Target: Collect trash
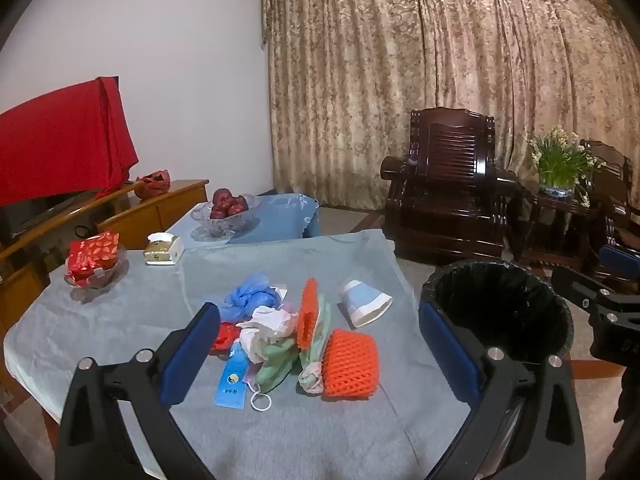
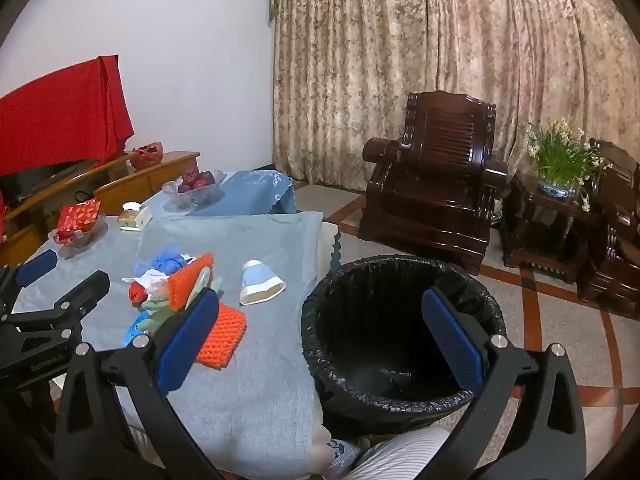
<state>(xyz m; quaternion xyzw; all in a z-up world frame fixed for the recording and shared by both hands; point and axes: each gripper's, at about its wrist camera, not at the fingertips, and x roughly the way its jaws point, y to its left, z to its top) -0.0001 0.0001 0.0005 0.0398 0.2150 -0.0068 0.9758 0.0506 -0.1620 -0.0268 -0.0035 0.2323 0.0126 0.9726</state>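
Observation:
A heap of trash lies on the grey-blue tablecloth [image 1: 280,432]: two orange foam nets [image 1: 351,362] [image 2: 220,336], a blue plastic bag [image 1: 248,294], crumpled white tissue [image 1: 266,322], pale green wrappers [image 1: 276,362], a red scrap [image 1: 225,334], a blue paper strip [image 1: 233,380] and a tipped paper cup [image 1: 365,302] [image 2: 260,282]. A bin with a black liner [image 1: 496,312] [image 2: 400,340] stands on the floor off the table's right edge. My left gripper [image 1: 320,356] hangs open over the heap, touching nothing. My right gripper [image 2: 320,344] is open above the bin's near left rim, empty.
At the table's far left stand a glass dish of red packets [image 1: 94,260], a tissue box [image 1: 164,249] and a bowl of red apples [image 1: 226,210]. A dark wooden armchair [image 1: 448,184] and a side table with a flowering plant [image 1: 560,168] stand beyond the bin.

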